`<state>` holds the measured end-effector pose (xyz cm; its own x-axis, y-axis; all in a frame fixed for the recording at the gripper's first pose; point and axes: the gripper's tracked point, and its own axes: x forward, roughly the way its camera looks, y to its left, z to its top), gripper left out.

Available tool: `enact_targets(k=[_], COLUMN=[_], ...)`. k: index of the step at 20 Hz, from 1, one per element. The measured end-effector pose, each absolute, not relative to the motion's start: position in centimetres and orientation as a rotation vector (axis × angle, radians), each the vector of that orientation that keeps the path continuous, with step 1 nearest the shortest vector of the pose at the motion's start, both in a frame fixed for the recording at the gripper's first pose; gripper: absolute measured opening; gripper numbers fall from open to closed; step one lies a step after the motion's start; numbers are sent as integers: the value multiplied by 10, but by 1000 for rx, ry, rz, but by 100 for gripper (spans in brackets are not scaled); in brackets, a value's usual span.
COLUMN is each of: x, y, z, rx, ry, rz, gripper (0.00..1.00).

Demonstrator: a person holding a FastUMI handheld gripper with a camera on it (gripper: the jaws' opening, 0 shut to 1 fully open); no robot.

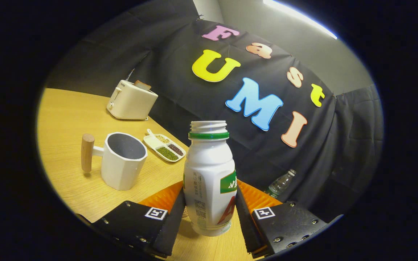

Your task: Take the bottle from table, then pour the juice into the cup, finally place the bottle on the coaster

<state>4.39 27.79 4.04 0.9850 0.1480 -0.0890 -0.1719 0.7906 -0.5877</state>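
Tongs clamped on bottle, a finger pressed on each side, lower centre of frame. Bottle white w/ green neck ring, cap off, held upright, tilted view. Cup w/ wooden handle on desk, centre-left of frame. Behind it: sectioned dish w/ beans, toaster upper left. Clear plastic bottle right of tongs, by the cloth wall.

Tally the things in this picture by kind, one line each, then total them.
Bottles: 2, the white bottle held between the tongs and a clear bottle beyond the table edge
Cups: 1, the white cup
Toasters: 1, toaster
Divided dishes: 1, dish
Total: 5
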Motion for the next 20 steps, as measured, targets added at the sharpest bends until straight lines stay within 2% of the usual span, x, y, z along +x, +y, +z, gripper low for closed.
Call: enact_targets(k=[20], x=[56], y=[291], z=[34], rx=[-1042], ry=[60], rz=[183], gripper=[72])
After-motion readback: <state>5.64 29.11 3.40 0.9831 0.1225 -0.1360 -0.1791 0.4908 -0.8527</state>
